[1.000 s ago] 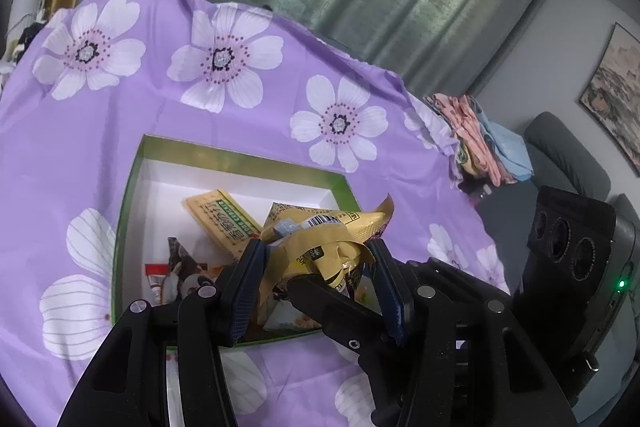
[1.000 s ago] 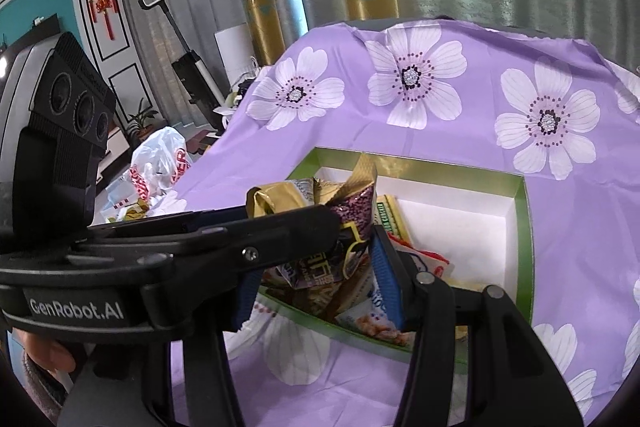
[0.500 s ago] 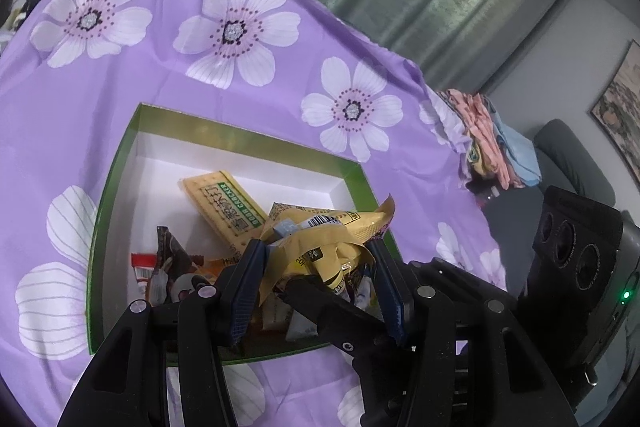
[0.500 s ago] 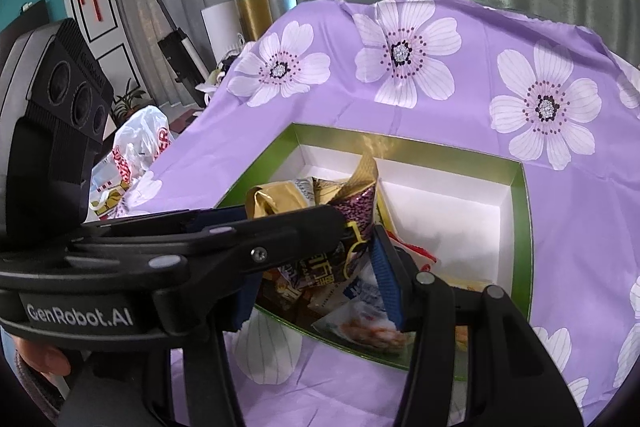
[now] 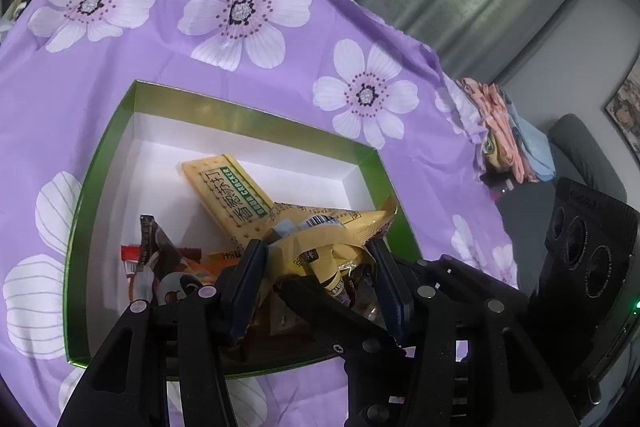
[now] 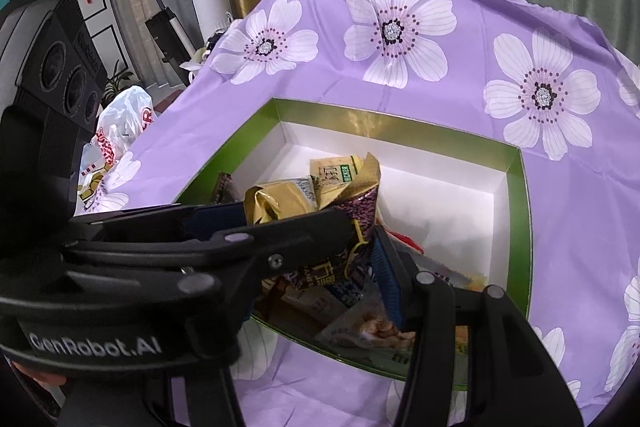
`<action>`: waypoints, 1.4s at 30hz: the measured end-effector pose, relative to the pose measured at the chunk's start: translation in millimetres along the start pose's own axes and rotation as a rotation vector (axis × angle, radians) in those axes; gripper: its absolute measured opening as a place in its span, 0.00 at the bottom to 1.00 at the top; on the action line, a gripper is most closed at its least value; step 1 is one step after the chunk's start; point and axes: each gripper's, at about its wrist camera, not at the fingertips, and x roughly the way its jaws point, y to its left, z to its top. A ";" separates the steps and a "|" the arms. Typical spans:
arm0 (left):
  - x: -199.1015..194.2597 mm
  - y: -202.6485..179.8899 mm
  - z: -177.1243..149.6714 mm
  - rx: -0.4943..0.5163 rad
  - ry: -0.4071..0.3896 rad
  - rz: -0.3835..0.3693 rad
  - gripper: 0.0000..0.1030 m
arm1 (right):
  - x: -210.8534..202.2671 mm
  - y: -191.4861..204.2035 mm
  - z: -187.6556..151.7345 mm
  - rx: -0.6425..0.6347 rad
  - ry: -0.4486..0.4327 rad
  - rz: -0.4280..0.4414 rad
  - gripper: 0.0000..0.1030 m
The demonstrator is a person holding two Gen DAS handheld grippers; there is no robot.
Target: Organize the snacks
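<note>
Possibly a messy drop ahead: crumpled, slippery wrappers, pinched from both sides, likely to spring loose or spill past the green box [image 5: 104,163] rim if released unevenly. Left claw [image 5: 316,267] partly closed, clamped on a bunch of yellow snack packets [image 5: 320,235] just above the box. Right claw [image 6: 356,247] likewise partly closed, gripping the same bundle at its purple-and-gold wrapper [image 6: 360,211]. More snacks already inside, on the purple-clothed counter [image 5: 160,59].

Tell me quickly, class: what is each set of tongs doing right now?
Left tongs: closed on a bundle of yellow snack packets.
Right tongs: closed on the same bundle, over the green box.
</note>
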 end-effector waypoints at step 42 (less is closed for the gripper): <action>-73.1 -39.1 2.5 0.192 -0.178 0.368 0.81 | -65.1 20.3 8.7 -0.116 -0.092 -0.129 0.92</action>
